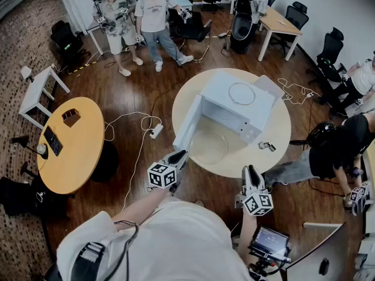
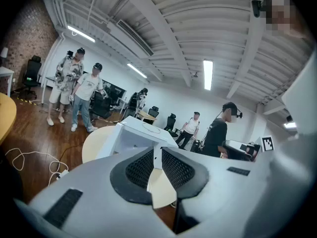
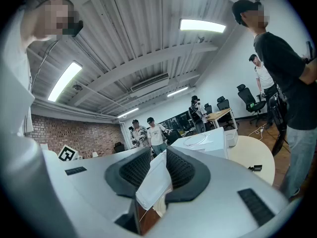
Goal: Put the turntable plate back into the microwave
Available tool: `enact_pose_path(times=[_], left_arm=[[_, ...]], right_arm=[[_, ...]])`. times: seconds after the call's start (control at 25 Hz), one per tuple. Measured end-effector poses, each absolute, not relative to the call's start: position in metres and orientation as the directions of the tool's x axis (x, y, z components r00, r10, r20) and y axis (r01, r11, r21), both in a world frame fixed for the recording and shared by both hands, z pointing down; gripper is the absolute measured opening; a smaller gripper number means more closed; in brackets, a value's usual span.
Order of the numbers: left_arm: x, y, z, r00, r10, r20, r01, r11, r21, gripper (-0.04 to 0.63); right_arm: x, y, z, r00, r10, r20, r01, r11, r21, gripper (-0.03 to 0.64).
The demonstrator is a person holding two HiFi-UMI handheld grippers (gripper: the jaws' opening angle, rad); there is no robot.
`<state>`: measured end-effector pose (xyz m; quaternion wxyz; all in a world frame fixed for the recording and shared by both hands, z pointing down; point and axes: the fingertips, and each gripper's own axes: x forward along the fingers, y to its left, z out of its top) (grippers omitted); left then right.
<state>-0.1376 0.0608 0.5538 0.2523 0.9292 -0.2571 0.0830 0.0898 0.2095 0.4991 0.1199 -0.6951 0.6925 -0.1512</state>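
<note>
I hold two grippers: a left gripper (image 1: pixel 179 156) and a right gripper (image 1: pixel 251 172). I count one microwave (image 1: pixel 234 104), one glass plate (image 1: pixel 208 147) and one thin ring (image 1: pixel 241 93). There are two round tables, a pale table (image 1: pixel 276 138) and an orange table (image 1: pixel 76 154), plus one small white table (image 1: pixel 38 89) and one long desk (image 1: pixel 280 23). I see four other people: a person in a patterned shirt (image 1: pixel 117 16), a person in a pale T-shirt (image 1: pixel 155 13), a person in black (image 1: pixel 335 148) and a person in white (image 1: pixel 364 78). There is one power strip (image 1: pixel 156 131).

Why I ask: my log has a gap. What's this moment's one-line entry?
plate: on table, outside open microwave | left tool, right tool: empty, off plate
</note>
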Motion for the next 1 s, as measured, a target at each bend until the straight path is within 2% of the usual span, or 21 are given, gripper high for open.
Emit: enact_pose_path(times=[1.0], left_arm=[[-0.16, 0.081, 0.569, 0.82, -0.472, 0.324, -0.572, -0.668, 0.476, 0.055]], right_arm=[[0.09, 0.221, 0.512, -0.034, -0.997, 0.069, -0.92, 0.004, -0.393, 0.077]])
